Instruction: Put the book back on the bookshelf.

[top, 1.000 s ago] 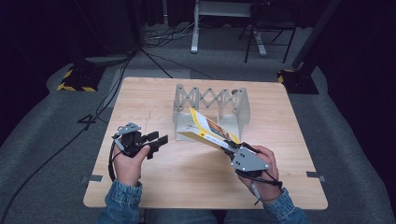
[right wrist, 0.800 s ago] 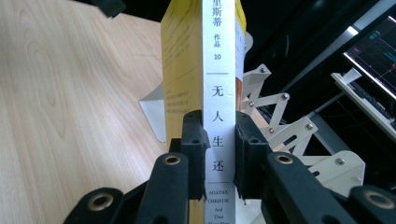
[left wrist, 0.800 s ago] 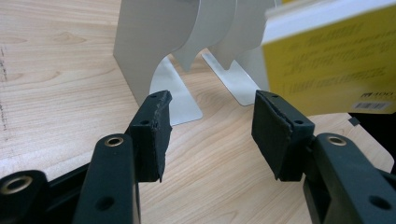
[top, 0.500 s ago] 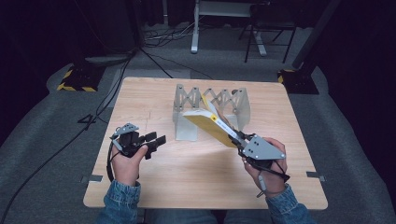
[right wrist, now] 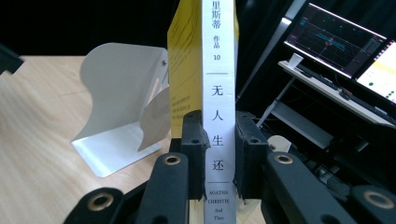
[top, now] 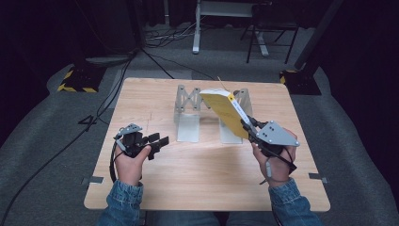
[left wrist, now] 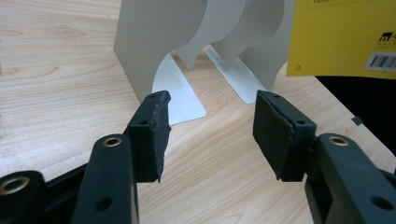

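Lifting clear of the bench [top: 188, 169], the right tool [top: 248, 126] is pinching the yellow book [top: 225, 112] by its spine and tilting it upright over the expanding rack [top: 188, 101], nearing insertion; the left tool [top: 160, 141] is idling, spread and empty.

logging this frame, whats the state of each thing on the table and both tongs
yellow book: lifted off the table, tilted, clamped at its white spine
right tongs: shut on the book
left tongs: open, nothing between the pads, held low over the table
expanding book rack: standing upright on the table, no book in it
wooden table: bears the rack
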Demonstrator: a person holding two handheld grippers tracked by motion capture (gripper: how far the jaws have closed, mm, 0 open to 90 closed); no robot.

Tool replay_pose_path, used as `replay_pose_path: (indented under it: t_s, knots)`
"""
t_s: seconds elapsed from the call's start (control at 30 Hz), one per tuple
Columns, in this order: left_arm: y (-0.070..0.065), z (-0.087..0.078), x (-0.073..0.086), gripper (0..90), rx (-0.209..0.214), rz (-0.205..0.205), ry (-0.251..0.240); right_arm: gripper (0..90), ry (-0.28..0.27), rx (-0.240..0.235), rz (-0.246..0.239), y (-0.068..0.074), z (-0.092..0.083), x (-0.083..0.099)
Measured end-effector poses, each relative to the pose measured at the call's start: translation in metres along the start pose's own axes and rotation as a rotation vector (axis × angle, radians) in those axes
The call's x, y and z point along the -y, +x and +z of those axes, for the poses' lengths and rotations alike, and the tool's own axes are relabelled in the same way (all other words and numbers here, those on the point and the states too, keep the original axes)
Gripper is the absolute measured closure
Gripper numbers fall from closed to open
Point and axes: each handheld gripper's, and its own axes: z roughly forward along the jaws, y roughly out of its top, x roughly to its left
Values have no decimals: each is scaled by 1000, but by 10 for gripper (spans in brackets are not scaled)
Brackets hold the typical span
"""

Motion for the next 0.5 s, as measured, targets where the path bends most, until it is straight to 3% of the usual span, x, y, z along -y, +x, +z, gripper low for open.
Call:
replay_pose_path:
  t_s: [0.03,0.5]
  knots:
    - [0,0,0,464,-1,-1,-1,769,-8,15,22,-3,3,0]
    - [6,-16,8,467,-27,-19,-14,768,-47,107,94,-14,25,-10]
